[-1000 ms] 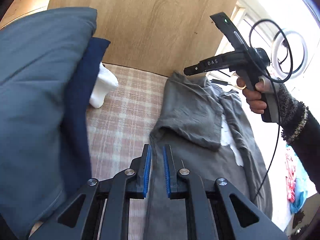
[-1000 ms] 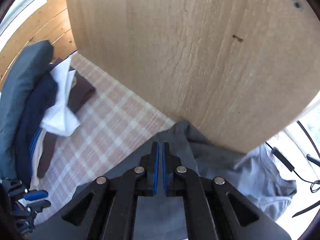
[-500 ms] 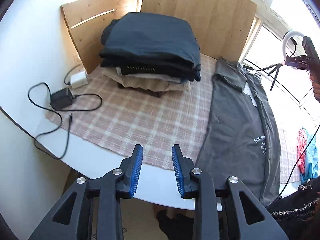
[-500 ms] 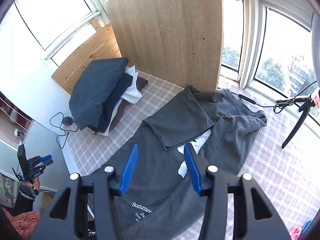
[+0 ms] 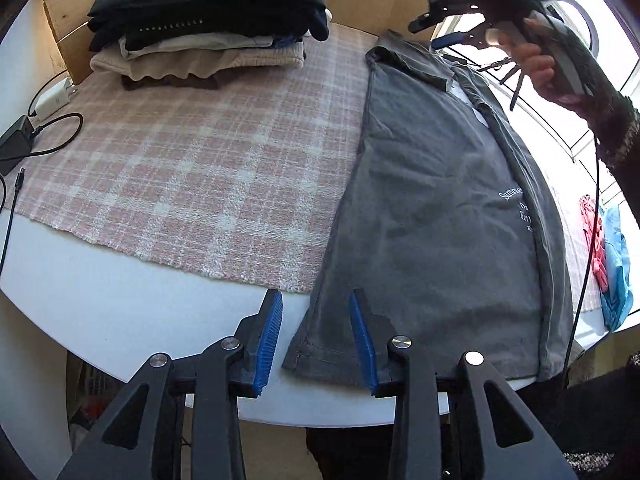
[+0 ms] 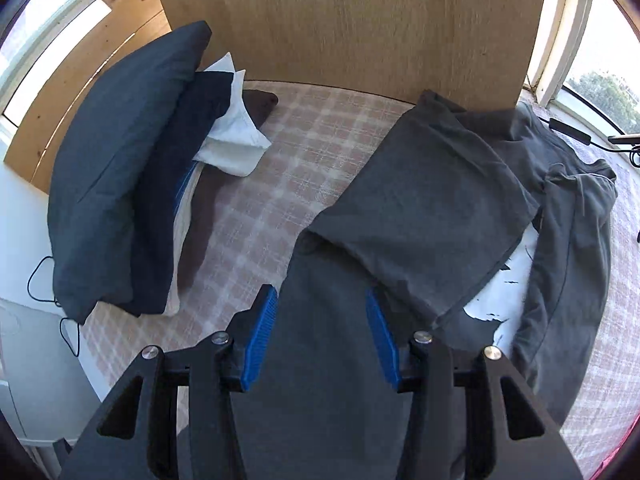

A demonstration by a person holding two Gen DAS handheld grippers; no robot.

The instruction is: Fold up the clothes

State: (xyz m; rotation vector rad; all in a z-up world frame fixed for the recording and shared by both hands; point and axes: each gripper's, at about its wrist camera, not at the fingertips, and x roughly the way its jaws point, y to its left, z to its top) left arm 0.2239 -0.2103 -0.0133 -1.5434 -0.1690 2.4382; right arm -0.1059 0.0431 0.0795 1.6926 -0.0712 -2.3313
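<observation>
A grey T-shirt (image 5: 436, 200) with white lettering lies lengthwise on the pink checked cloth (image 5: 192, 168), its long sides folded inward. Its hem hangs at the white table's near edge. My left gripper (image 5: 316, 340) is open, its blue pads either side of the hem's left corner, not gripping. In the right wrist view the same shirt (image 6: 420, 208) shows a sleeve folded over a white print. My right gripper (image 6: 320, 336) is open and empty above the shirt's body. It also shows in the left wrist view (image 5: 460, 36), held high over the collar end.
A stack of folded clothes (image 5: 208, 28) stands at the back left, also in the right wrist view (image 6: 132, 160). A charger and cables (image 5: 24, 136) lie at the left edge. A wooden board (image 6: 352, 28) backs the table. Coloured clothes (image 5: 608, 264) hang at right.
Both grippers were shut a second ago and have opened. The left one pulled back to the near edge, then lowered to the shirt's hem. The right one rose, then came down over the shirt.
</observation>
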